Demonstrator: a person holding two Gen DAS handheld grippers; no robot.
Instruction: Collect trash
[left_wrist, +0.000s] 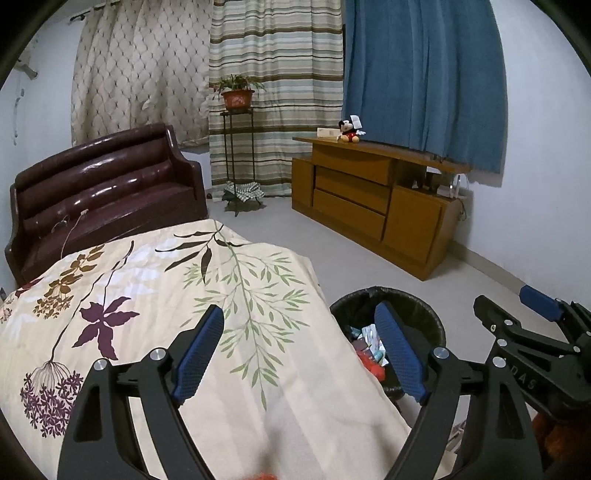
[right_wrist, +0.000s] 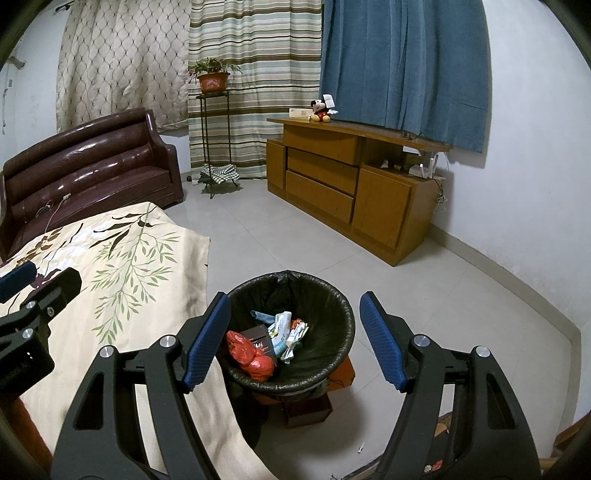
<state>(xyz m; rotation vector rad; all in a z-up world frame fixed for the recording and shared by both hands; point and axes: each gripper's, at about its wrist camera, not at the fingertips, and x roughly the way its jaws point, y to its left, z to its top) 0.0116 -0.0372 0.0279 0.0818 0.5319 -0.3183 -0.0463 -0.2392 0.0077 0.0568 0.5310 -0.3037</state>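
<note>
Both tongs are held wide and empty: left gripper (left_wrist: 299, 354) over the floral bedspread (left_wrist: 147, 295), right gripper (right_wrist: 295, 339) above the black-lined bin (right_wrist: 332, 295), where trash (right_wrist: 266, 339) is collected, right of the bed.

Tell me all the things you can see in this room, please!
bin: one, black liner, floor beside the bed
trash: several wrappers, a red bag, inside the bin
bedspread: one, cream with flowers, on the bed
sofa: one, dark brown, far left
potted plant: one, orange pot, on a tall stand
curtains: three; patterned, striped, blue
cabinet: one, wooden, by the wall
plush toy: one, on the cabinet
left gripper: open, empty
right gripper: open, empty
</note>
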